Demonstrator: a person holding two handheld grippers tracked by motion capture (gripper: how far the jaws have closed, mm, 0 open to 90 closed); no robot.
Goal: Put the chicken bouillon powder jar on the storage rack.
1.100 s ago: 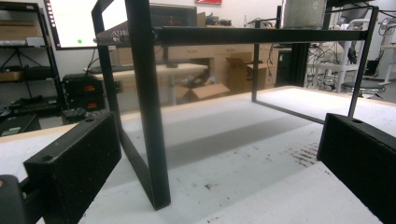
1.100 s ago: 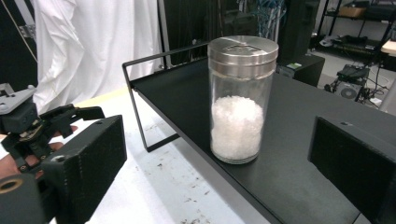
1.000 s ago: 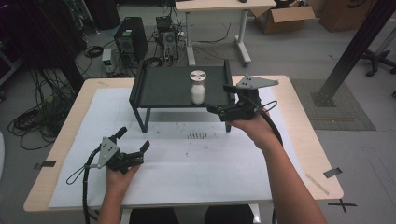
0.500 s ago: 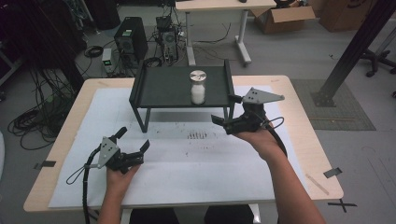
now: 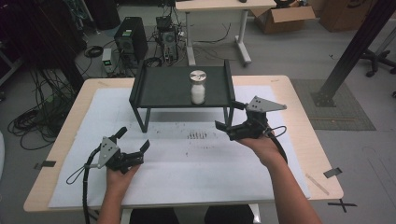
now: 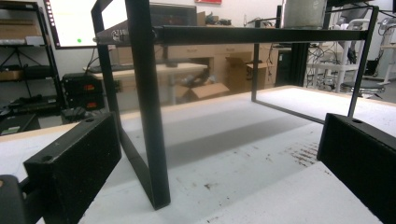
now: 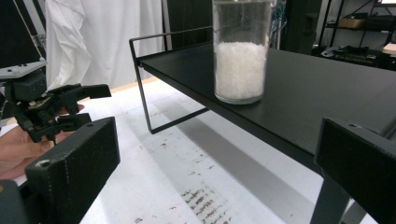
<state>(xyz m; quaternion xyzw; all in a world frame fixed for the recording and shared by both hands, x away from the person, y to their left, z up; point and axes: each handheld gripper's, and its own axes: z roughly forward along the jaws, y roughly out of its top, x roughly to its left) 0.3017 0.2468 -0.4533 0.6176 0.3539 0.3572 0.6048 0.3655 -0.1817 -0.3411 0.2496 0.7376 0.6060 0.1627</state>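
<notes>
A glass jar (image 5: 198, 87) half full of white grains, with a metal lid, stands upright on a black metal shelf stand (image 5: 168, 88) at the table's back centre. My right gripper (image 5: 228, 115) is open just in front of the stand's right front leg, with nothing between its jaws. In the right gripper view the jar (image 7: 240, 51) is ahead on the shelf (image 7: 299, 93), beyond the open right gripper (image 7: 215, 172). My left gripper (image 5: 134, 138) rests open on the paper at front left. Its own view looks past the open left gripper (image 6: 215, 168) at the stand's leg (image 6: 147, 102).
A white paper sheet (image 5: 187, 163) with dark smudges (image 5: 196, 136) covers the wooden table (image 5: 299, 107). The left gripper (image 7: 51, 109) appears far off in the right gripper view. Computers and cables (image 5: 130, 42) lie on the floor behind the table.
My right gripper has drawn back from the shelf's right front corner toward the table's front and sunk lower. The left gripper and the jar have stayed put.
</notes>
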